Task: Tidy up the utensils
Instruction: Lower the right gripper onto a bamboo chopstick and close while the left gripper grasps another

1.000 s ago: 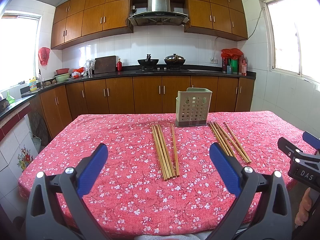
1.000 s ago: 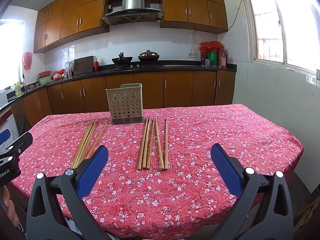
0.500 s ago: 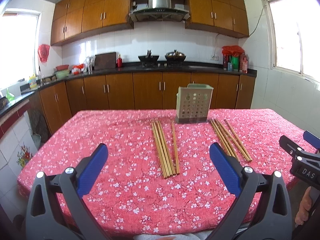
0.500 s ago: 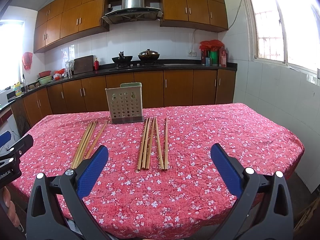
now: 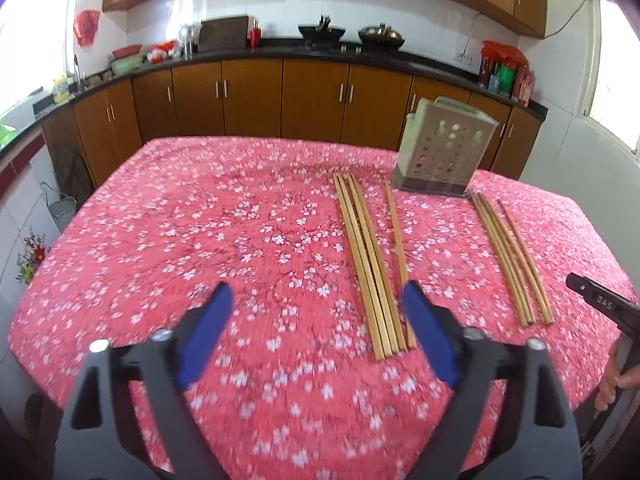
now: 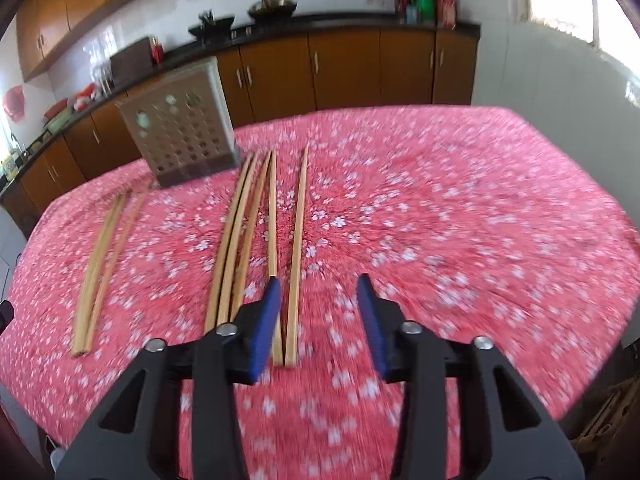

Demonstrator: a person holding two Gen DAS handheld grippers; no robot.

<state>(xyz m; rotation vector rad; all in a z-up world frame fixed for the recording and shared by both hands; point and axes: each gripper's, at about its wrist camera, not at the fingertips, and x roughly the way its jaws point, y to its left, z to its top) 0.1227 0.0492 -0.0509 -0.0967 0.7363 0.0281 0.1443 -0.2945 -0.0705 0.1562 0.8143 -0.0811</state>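
Two groups of wooden chopsticks lie on the red floral tablecloth. The left group (image 5: 370, 268) lies just left of my left gripper's right finger; it also shows at the left of the right wrist view (image 6: 102, 264). The right group (image 6: 260, 236) runs under my right gripper's left finger; it also shows in the left wrist view (image 5: 510, 256). A perforated beige utensil holder (image 5: 442, 152) stands behind them, also in the right wrist view (image 6: 182, 128). My left gripper (image 5: 316, 320) is open and empty. My right gripper (image 6: 320, 312) is open, narrower, above the near chopstick ends.
The table (image 5: 200, 240) ends close in front of both grippers. Wooden cabinets and a dark counter (image 5: 280, 46) with pots run behind it. The right gripper's body (image 5: 600, 304) shows at the right edge of the left wrist view.
Both grippers have moved forward and tilted down toward the chopsticks. The right gripper's fingers have narrowed. The left gripper has shifted left of its group.
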